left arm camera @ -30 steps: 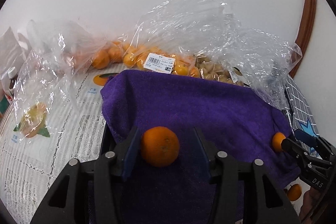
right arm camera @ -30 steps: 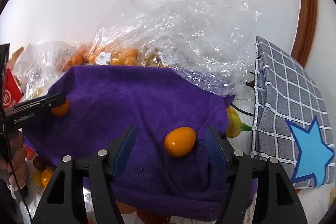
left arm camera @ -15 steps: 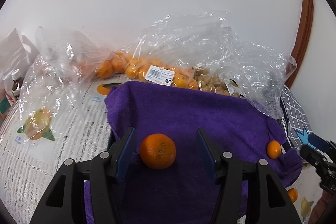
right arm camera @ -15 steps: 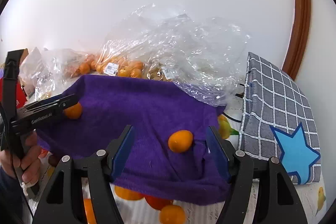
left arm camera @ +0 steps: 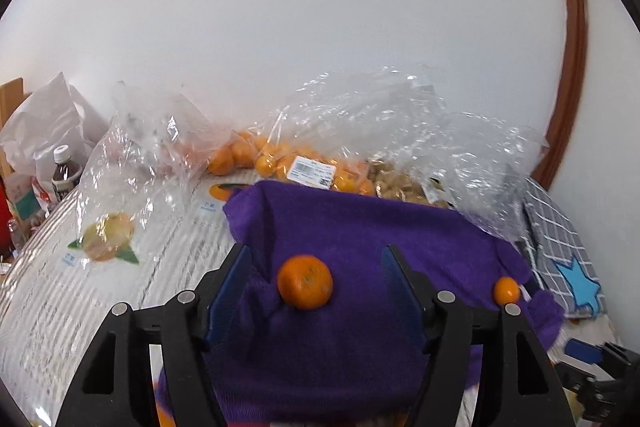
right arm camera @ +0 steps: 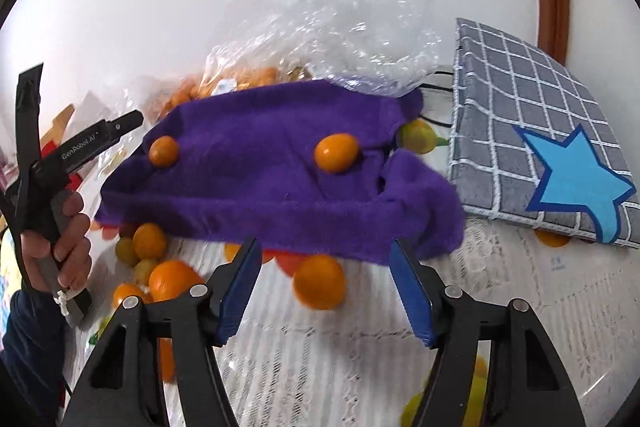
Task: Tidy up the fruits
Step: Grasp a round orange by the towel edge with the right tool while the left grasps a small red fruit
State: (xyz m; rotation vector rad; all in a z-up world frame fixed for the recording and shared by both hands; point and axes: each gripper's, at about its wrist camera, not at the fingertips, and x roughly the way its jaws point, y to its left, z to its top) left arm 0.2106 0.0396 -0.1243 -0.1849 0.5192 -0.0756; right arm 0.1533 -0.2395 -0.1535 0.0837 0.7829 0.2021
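Note:
A purple towel point(left arm camera: 360, 239) point(right arm camera: 280, 155) covers a raised thing on the table. A round orange point(left arm camera: 305, 281) point(right arm camera: 163, 151) lies on its left part and a small oval kumquat point(left arm camera: 506, 289) point(right arm camera: 336, 152) on its right part. My left gripper point(left arm camera: 316, 291) is open, with its jaws on either side of the orange, not touching it. My right gripper point(right arm camera: 326, 287) is open and empty, back from the towel's front edge, above a loose orange point(right arm camera: 319, 281). The left gripper also shows at the left of the right wrist view point(right arm camera: 100, 137).
Several loose oranges and small yellow fruits point(right arm camera: 148, 263) lie on the lace tablecloth point(right arm camera: 500, 287) under the towel's front edge. Clear plastic bags of oranges point(left arm camera: 280, 163) stand by the wall. A grey checked cloth box with a blue star point(right arm camera: 540, 147) stands at the right. Bottles point(left arm camera: 64, 171) stand at the far left.
Both grippers have pulled back and risen from the towel. The orange and the kumquat stay on it. Loose fruit below the towel's front edge has come into the right wrist view.

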